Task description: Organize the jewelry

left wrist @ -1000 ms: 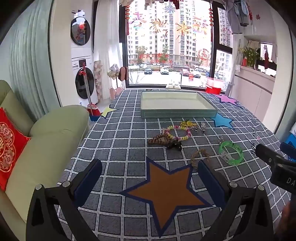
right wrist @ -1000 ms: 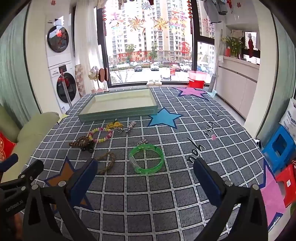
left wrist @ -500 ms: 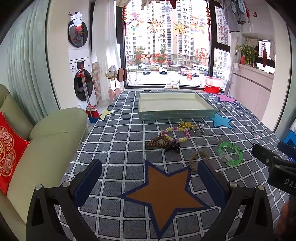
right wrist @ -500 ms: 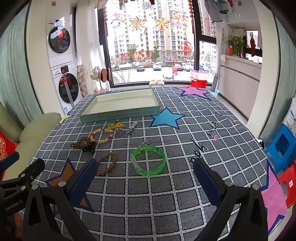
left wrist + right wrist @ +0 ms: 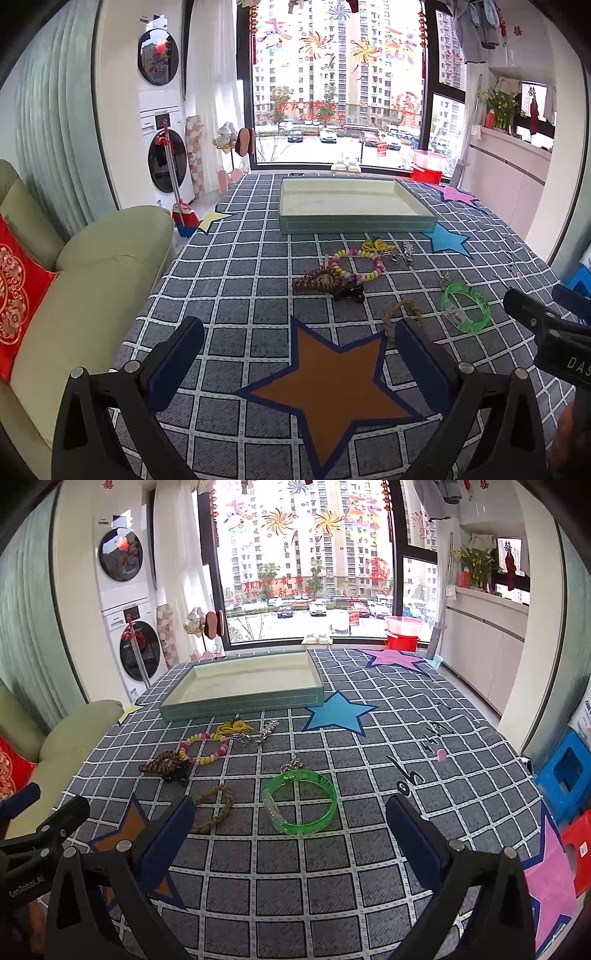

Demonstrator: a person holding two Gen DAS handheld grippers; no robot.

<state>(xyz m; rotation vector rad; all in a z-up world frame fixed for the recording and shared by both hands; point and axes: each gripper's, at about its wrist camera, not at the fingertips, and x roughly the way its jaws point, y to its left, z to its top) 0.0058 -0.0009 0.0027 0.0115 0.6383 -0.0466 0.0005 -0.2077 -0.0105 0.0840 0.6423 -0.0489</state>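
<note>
A teal tray (image 5: 356,224) (image 5: 240,706) with a pale empty inside stands at the far side of the checked table. In front of it lie a green bangle (image 5: 464,307) (image 5: 300,801), a braided brown cord (image 5: 400,314) (image 5: 216,805), a pastel bead bracelet (image 5: 356,264) (image 5: 205,747), a brown bead bracelet (image 5: 317,280) (image 5: 162,764), a yellow piece (image 5: 375,244) (image 5: 234,727) and silver pieces (image 5: 400,254) (image 5: 264,733). My left gripper (image 5: 299,352) is open and empty over the orange star. My right gripper (image 5: 291,834) is open and empty, just short of the bangle.
A green sofa (image 5: 85,280) with a red cushion (image 5: 16,288) stands left of the table. Blue and red stools (image 5: 567,771) stand off the right edge. Small dark hair clips (image 5: 436,738) lie on the right part of the cloth. A window is behind the table.
Both grippers have drifted slightly and the views shift a little. The jewelry and tray have not moved. Both grippers stay open.
</note>
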